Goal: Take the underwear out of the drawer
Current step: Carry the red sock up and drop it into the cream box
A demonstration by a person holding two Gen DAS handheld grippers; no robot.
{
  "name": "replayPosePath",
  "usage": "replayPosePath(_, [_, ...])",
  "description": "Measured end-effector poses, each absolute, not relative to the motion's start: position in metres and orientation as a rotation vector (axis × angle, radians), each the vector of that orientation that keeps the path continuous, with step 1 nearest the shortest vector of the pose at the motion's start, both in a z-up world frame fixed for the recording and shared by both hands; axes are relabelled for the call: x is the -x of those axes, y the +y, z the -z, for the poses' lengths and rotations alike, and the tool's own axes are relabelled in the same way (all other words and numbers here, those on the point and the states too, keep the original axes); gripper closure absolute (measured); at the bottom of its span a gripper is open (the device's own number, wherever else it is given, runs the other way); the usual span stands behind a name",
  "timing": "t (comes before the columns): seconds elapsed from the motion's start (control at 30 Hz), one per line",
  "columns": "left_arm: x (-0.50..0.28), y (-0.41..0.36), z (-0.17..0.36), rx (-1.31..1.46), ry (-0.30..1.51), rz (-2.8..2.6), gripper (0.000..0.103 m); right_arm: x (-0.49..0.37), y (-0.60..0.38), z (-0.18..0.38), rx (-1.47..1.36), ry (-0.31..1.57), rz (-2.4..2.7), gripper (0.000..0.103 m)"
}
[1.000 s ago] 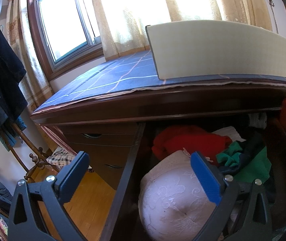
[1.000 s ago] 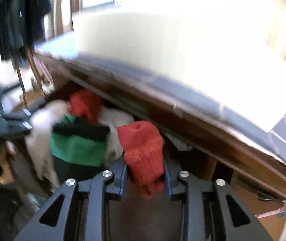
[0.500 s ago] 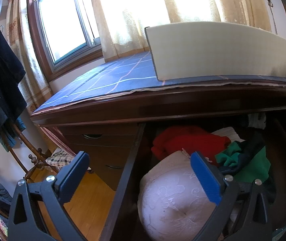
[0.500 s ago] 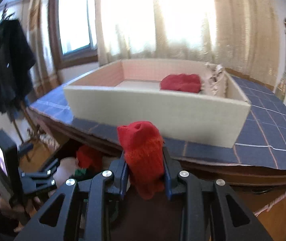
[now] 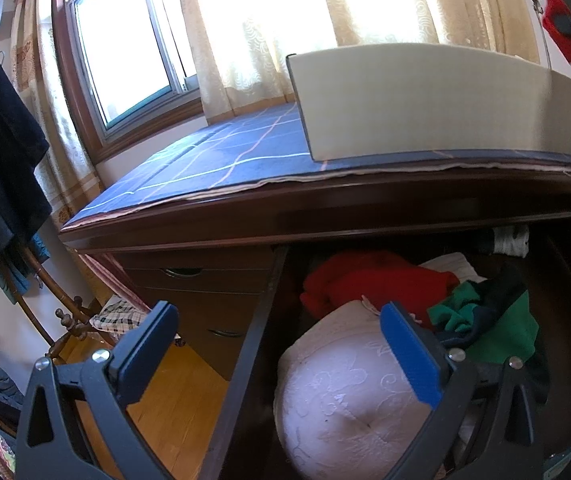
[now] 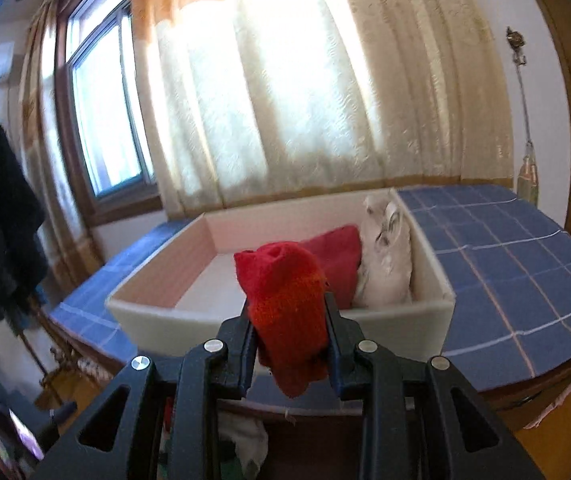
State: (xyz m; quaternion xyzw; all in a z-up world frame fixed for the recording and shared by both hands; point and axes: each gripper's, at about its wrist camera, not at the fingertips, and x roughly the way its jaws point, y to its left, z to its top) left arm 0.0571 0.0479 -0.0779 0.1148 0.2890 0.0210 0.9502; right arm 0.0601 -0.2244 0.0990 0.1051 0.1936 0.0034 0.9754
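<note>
Holding the small red knitted piece of underwear (image 6: 285, 304) tight between its two pads, my right hand-held gripper (image 6: 289, 344) was up above the front wall of the long white box (image 6: 157, 312). The box sat on the surface with the blue checked cloth (image 6: 505, 264). Inside the box lay a flat red cloth (image 6: 337, 256) and a crumpled white cloth (image 6: 389, 264), pushed to the right end.

My left hand-held gripper (image 5: 281, 340) was wide open and held nothing. It hung over the open dark wooden drawer (image 5: 253, 344), right above a round pale pink lacy bundle (image 5: 349, 396). Behind that bundle were a red garment (image 5: 373, 280) and a green and dark one (image 5: 501, 328).

A few things could go wrong, I thought. The red piece was soft and hung down below the pads, so it could catch on the box's front wall if I came in too low. If I let go too soon, it could drop onto the surface or back into the drawer. The knit could also cling to a pad and not fall. My left hand-held gripper could snag the lace if it dipped.
</note>
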Motion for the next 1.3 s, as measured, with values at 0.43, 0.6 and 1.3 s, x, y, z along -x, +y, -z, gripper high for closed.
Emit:
replayPosePath(0.43, [-0.058, 0.045, 0.078, -0.235, 0.591, -0.041, 0.000, -0.137, -0.269, -0.095, -0.169, 0.439, 0.193, 0.072])
replayPosePath(0.6, [-0.059, 0.044, 0.079, -0.233, 0.595, -0.039, 0.000, -0.156, -0.279, -0.076, -0.185, 0.499, 0.212, 0.072])
replayPosePath(1.3, [-0.059, 0.046, 0.080, -0.224, 0.593, -0.041, 0.000, -0.155, -0.261, -0.069, -0.045, 0.593, 0.254, 0.070])
